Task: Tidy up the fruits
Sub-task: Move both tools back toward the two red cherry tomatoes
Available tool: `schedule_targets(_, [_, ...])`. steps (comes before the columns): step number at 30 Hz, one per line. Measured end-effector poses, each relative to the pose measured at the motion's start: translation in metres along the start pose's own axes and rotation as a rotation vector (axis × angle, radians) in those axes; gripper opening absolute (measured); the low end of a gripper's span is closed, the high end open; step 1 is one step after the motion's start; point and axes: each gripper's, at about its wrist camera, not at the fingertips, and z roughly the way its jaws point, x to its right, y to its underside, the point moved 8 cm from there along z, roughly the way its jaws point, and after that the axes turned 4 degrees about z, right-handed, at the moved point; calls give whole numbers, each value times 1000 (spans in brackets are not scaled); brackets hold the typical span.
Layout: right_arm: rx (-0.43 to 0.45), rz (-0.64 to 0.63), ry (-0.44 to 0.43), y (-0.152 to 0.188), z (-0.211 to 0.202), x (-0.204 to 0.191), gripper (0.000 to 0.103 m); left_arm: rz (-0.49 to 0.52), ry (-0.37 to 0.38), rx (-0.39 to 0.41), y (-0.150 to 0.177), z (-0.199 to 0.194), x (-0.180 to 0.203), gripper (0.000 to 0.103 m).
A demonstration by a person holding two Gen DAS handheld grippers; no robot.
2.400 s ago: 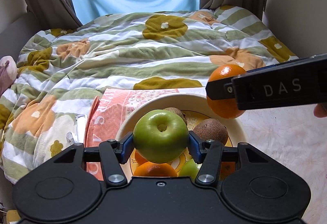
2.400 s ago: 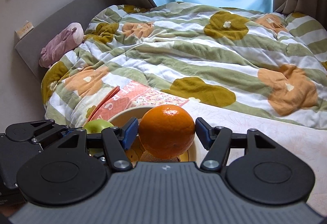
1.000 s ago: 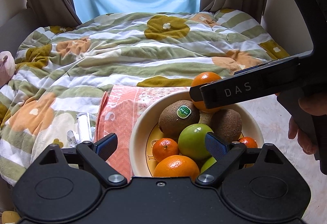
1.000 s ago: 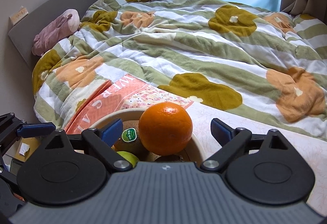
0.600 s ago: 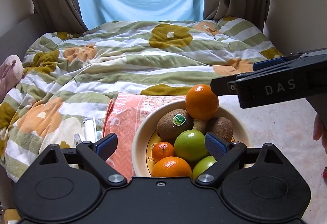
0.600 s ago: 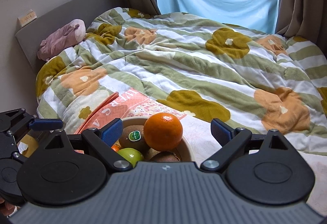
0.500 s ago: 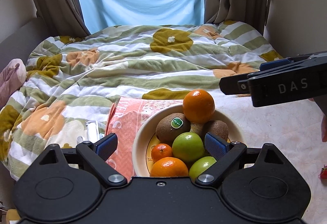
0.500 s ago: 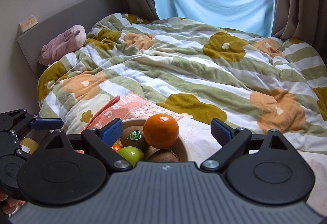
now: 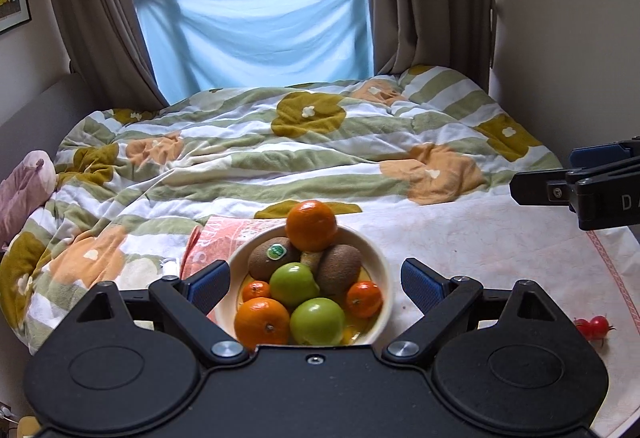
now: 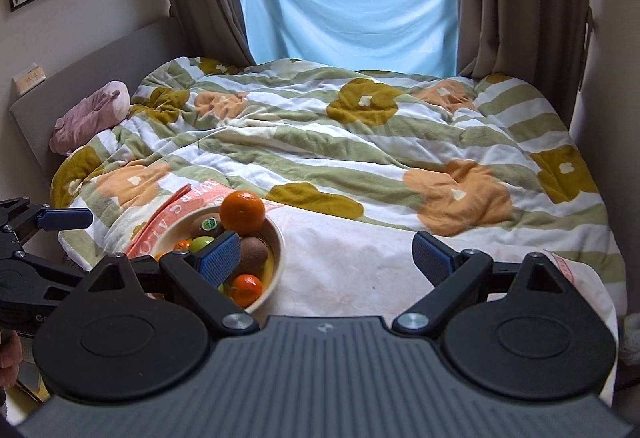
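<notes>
A cream bowl (image 9: 382, 262) stands on a white cloth and holds a pile of fruit. A large orange (image 9: 311, 225) sits on top of two kiwis (image 9: 269, 257), two green apples (image 9: 291, 283), another orange (image 9: 261, 321) and small mandarins (image 9: 363, 299). My left gripper (image 9: 316, 282) is open and empty, drawn back in front of the bowl. My right gripper (image 10: 326, 258) is open and empty, to the right of the bowl (image 10: 276, 258); it shows from the side in the left wrist view (image 9: 576, 190).
Two small red cherry tomatoes (image 9: 592, 326) lie on the white cloth (image 9: 480, 238) at the right. A pink printed paper (image 9: 224, 238) lies under the bowl's left side. A flowered quilt (image 10: 360, 142) covers the bed behind, with a pink plush (image 10: 92, 114) at the headboard.
Both grippers let go of their fruit, the green apple and the orange now lying in the bowl. Both grippers have since pulled back and up, away from the bowl.
</notes>
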Motion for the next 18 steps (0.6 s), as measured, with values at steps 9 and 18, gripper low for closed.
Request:
schedule_targets(9, [-11, 59, 121, 53, -63, 84, 103, 81, 120, 14, 10, -13, 92, 95])
schedule_targets(18, [-53, 96, 217, 106, -90, 153, 103, 170, 260, 7, 30, -9, 183, 95])
